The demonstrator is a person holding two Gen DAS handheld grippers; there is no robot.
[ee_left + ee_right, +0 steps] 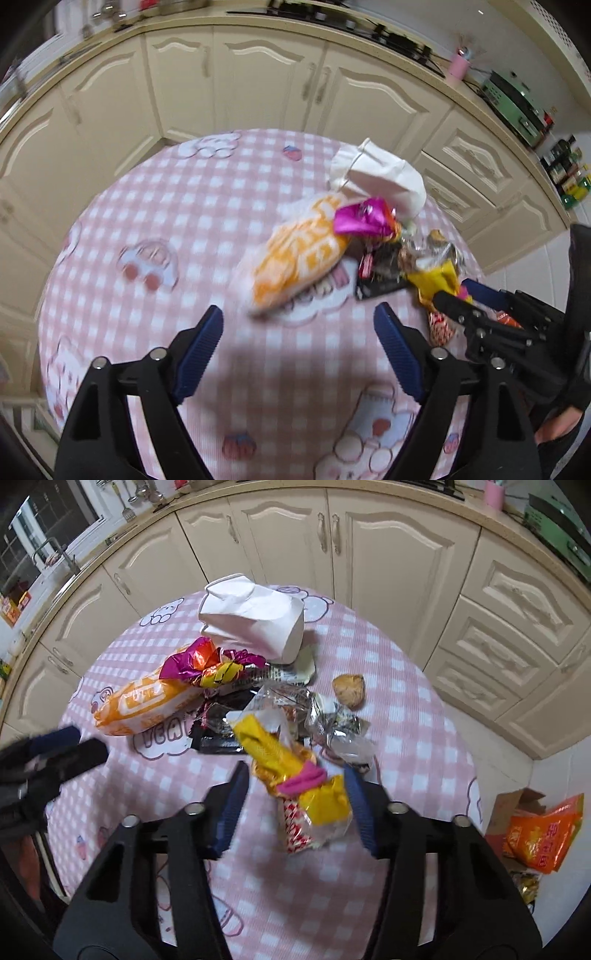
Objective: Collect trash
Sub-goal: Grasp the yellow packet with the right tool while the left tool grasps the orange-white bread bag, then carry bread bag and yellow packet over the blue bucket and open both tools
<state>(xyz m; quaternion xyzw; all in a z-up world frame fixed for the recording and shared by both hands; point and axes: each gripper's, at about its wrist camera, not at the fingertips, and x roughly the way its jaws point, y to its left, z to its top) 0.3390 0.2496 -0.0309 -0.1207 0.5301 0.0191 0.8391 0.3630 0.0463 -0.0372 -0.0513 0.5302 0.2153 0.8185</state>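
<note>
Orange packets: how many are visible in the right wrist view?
2. One orange-and-white packet lies on the table, left of the wrapper pile. One orange packet sits off the table at lower right, beside cardboard. Others may be hidden under the pile.

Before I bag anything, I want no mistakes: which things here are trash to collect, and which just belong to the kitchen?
Trash:
yellow wrapper
orange packet
magenta foil
white paper bag
black wrapper

Kitchen things:
pink cup
green appliance
cabinets

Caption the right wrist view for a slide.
Right gripper straddles a yellow-and-pink crinkled wrapper at the near edge of a litter pile on the pink checked tablecloth.
</note>
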